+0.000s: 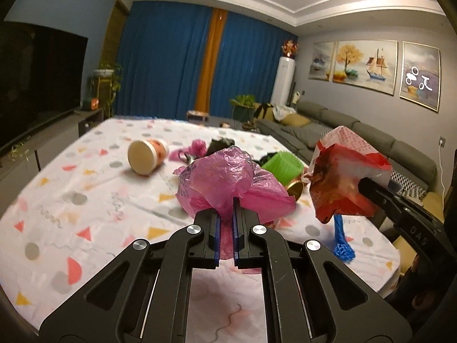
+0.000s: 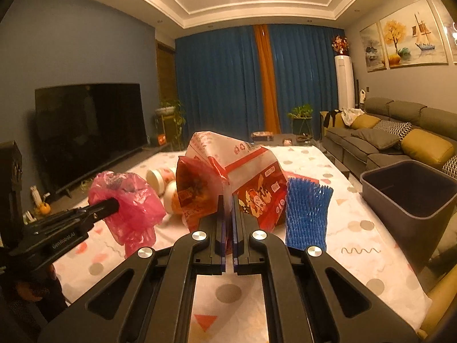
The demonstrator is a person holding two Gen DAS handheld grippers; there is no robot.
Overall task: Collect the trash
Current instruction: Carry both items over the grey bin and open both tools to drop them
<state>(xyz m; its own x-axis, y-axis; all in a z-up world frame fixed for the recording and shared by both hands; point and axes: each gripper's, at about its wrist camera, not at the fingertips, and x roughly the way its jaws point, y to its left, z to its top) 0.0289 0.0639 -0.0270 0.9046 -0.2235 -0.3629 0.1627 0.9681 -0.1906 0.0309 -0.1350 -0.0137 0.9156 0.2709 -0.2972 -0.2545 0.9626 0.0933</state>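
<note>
The left gripper (image 1: pixel 227 200) pinches a crumpled pink bag (image 1: pixel 225 180); the right gripper (image 2: pixel 227 200) clamps a red wrapper (image 2: pixel 237 177).

Each gripper was built of matte black plastic. The left gripper (image 1: pixel 227 214) had two angled linkage arms on either side, each pierced by a long tapered cut-out and pinned with round silver screws (image 1: pixel 193 229). Its fingers carried thin blue pads (image 1: pixel 218 237) along their inner faces. The right gripper (image 2: pixel 227 214) was of the same make, with matching silver screws (image 2: pixel 259 234) and blue pads. Pale lettering was printed along each black body, seen from the opposite wrist view.
</note>
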